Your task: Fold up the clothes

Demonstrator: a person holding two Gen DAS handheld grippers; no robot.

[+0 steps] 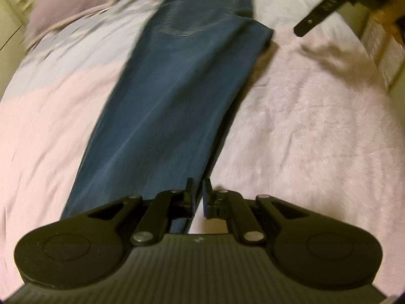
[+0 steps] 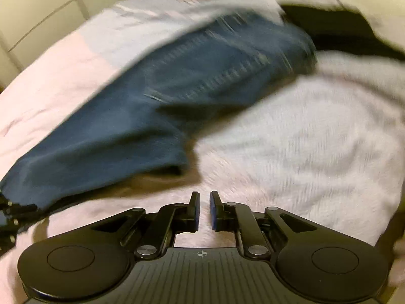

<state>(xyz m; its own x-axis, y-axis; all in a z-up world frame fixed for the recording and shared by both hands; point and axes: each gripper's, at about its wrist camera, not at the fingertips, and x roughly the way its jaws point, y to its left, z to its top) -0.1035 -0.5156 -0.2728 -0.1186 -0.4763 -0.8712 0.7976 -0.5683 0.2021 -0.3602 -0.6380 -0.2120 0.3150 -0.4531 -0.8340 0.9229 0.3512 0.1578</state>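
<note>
Where jeans (image 1: 167, 106) cross pink blanket (image 1: 316, 131): purple pillow (image 1: 63, 7) (blurred) beyond.

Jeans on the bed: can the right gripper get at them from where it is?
Probably yes. The right gripper hangs over bare blanket, and the jeans lie just ahead of it with nothing between; its narrow jaws would need widening.
</note>
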